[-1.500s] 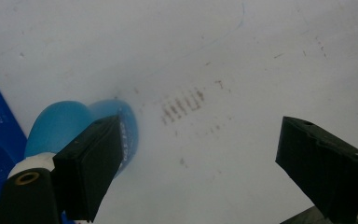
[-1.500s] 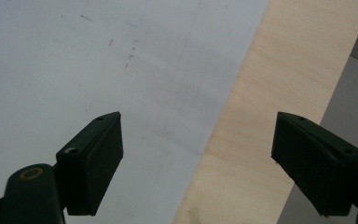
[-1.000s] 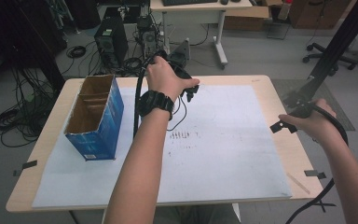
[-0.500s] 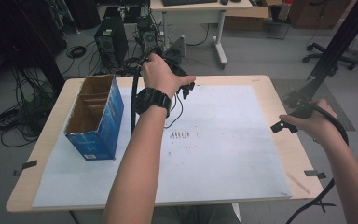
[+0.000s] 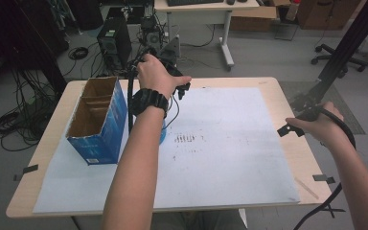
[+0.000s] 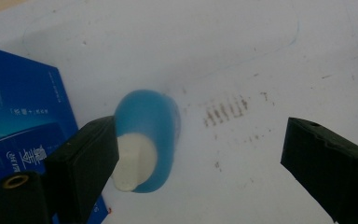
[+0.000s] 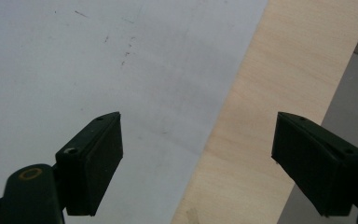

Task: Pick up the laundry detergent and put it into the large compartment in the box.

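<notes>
One bottle [image 6: 147,140] is lying beside one box [image 6: 21,126], under the released left tongs [image 6: 200,154]; right tongs [image 7: 198,163] are gaping.

Lighting's pretty even and soft indoors, no hard shadows on the white paper sheet [image 5: 230,158]. The room's far left corner goes dark. The blue bottle [image 6: 149,135] in the left gripper view is smeared and out of focus. The right gripper view looks dim and greyish, with sharp black jaws.
</notes>
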